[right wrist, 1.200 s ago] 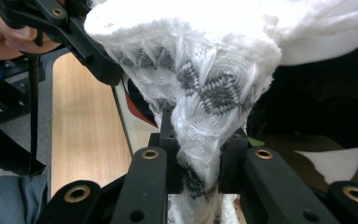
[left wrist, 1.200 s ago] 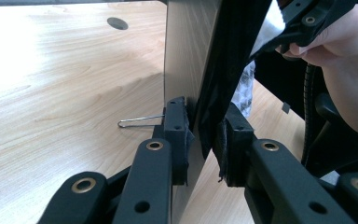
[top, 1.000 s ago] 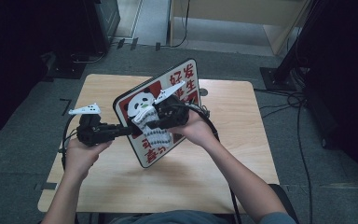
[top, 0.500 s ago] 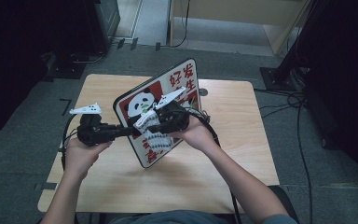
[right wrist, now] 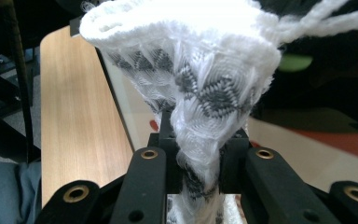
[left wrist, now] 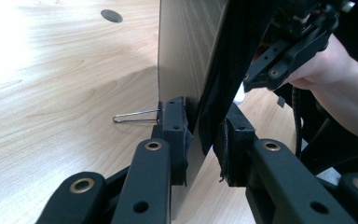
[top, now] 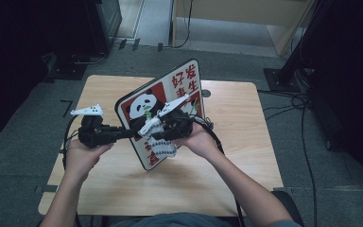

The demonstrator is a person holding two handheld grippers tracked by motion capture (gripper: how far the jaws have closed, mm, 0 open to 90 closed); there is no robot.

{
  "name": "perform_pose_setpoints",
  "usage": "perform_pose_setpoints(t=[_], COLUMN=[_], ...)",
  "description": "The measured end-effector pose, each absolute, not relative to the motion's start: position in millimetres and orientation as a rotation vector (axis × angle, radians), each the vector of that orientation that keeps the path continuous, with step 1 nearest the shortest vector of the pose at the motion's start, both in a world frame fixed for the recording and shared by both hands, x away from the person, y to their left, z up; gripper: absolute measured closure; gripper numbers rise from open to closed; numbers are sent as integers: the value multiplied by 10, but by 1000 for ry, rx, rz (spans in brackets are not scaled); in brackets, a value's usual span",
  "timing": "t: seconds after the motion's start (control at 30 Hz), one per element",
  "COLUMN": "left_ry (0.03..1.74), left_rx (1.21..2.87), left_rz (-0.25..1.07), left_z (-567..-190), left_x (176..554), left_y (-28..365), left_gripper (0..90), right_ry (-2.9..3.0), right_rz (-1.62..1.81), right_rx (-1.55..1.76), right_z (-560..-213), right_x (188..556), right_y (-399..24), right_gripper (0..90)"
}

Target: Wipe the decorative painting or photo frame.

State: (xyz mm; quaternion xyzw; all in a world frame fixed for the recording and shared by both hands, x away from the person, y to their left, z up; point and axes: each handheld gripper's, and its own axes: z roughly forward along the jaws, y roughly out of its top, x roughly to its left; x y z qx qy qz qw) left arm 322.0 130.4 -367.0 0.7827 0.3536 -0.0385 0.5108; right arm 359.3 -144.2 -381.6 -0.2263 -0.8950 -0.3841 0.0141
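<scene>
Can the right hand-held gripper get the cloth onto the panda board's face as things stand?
Probably yes. The right hand-held gripper, shut on the white cloth, sits right at the panda board, which the left hand-held gripper clamps by its edge, tilted up off the table. Nothing lies between.

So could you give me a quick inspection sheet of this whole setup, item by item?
Surface: light wooden table with a round hole near its far edge.
Job's things: panda sign board held tilted on edge; white-and-grey knitted cloth against its face.
Clutter: a thin wire clip at the board's foot.
Grippers: left gripper clamps the board's edge; right gripper pinches the cloth.
Cables: black cable trails from the right gripper; more on the floor at right.
Surroundings: grey carpet floor, dark stands, wooden furniture beyond.
</scene>
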Motion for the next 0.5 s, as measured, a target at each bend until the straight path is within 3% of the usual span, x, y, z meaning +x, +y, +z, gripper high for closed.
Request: perform_pose_setpoints(t=[0.5], left_ry=[846], left_rx=[1886], left_rz=[-99], left_z=[-3672], left_x=[3225], left_y=[1309], left_gripper=[757], right_ry=[-2790], right_rz=[-1122], right_rx=[-720], right_z=[-4045], right_x=[3527], right_y=[-1436], right_gripper=[772])
